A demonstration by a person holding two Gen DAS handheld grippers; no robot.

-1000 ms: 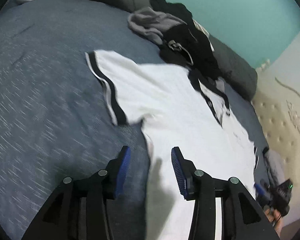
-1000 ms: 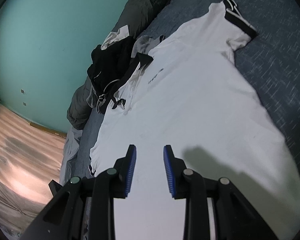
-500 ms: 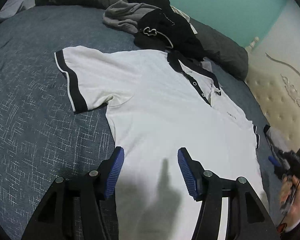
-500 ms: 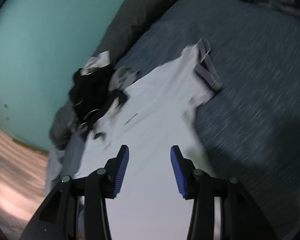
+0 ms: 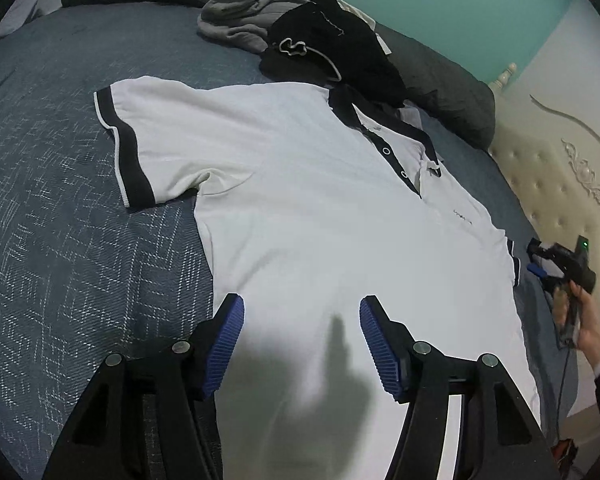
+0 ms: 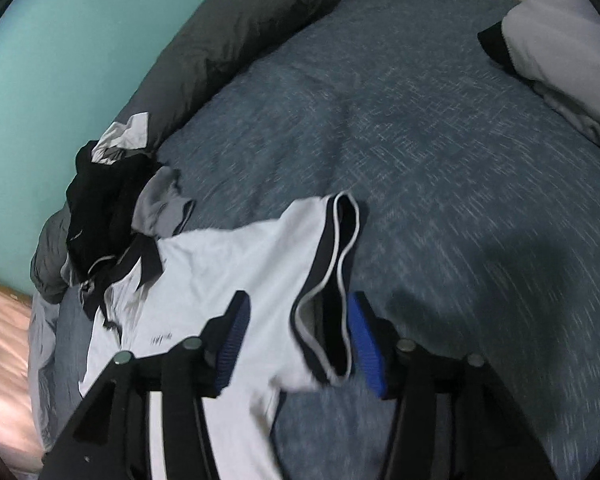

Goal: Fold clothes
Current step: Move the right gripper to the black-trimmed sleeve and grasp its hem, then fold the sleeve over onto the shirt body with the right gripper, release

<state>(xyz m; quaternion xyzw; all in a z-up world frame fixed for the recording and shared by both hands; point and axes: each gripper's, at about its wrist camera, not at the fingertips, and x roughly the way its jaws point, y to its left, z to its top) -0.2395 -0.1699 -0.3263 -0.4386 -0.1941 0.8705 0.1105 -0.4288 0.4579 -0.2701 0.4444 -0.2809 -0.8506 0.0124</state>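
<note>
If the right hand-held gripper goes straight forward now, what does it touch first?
Most likely the dark-trimmed sleeve of the white shirt, which lies between the open fingers of the right hand-held gripper; depth is unclear.

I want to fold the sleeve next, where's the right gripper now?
The right gripper is open over the polo shirt's dark-trimmed sleeve.

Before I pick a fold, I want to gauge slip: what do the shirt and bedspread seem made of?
The shirt looks like soft matte knit, perhaps cotton: it lies limp with gentle creases. The bedspread seems a coarser woven cloth, flecked blue with pale threads.
</note>
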